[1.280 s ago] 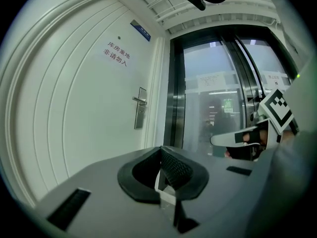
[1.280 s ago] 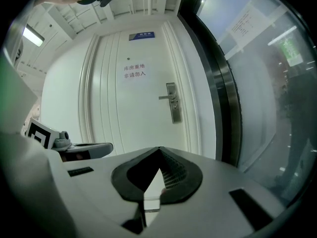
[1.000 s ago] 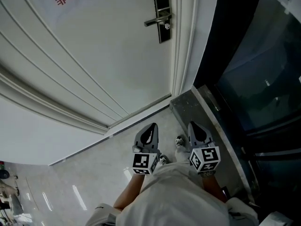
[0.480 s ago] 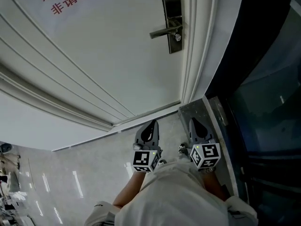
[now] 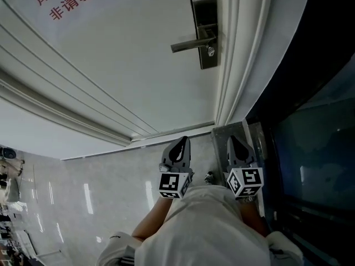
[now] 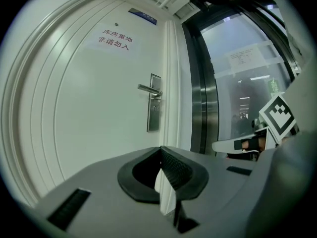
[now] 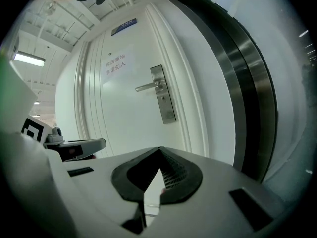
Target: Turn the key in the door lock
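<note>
We moved nearer the door lock (image 5: 203, 32) — it looks bigger now. Our left gripper (image 5: 181, 144) and right gripper (image 5: 233, 144) are both clenched, empty.

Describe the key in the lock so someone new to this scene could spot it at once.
On the large white door, look near its right edge for the tall metal lock plate. A lever handle points left from it; the key is the small shiny stub just under the lever's pivot, far shorter than the lever.
</note>
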`<action>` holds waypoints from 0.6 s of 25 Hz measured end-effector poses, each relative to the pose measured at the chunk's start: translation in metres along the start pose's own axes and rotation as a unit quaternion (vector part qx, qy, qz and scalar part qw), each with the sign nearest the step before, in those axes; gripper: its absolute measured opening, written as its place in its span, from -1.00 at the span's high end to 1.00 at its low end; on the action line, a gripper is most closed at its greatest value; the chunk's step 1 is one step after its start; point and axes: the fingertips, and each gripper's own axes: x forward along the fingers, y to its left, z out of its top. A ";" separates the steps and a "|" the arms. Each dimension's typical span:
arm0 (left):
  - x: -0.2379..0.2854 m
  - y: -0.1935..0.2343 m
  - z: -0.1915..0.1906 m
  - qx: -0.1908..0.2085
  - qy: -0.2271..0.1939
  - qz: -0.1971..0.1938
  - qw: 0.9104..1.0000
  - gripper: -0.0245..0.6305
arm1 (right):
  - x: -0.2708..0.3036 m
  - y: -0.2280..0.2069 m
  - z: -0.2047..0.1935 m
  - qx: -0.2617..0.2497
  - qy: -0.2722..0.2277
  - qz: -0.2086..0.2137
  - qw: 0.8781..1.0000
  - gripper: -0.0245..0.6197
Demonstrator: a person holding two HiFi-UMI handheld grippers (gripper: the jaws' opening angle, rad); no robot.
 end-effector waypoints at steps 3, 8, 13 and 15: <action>0.012 -0.007 0.002 0.004 -0.002 0.006 1.000 0.90 | 0.009 -0.019 0.003 0.000 0.002 -0.003 1.000 0.94; 0.019 0.004 0.004 0.009 0.002 0.024 1.000 0.90 | 0.019 -0.032 0.008 0.007 -0.001 -0.005 1.000 0.94; 0.028 0.018 0.006 0.001 -0.003 0.013 1.000 0.90 | 0.031 -0.034 0.003 0.005 0.007 -0.018 1.000 0.94; 0.038 0.023 0.006 -0.006 -0.005 0.001 1.000 0.90 | 0.034 -0.032 0.004 -0.004 0.007 -0.026 1.000 0.94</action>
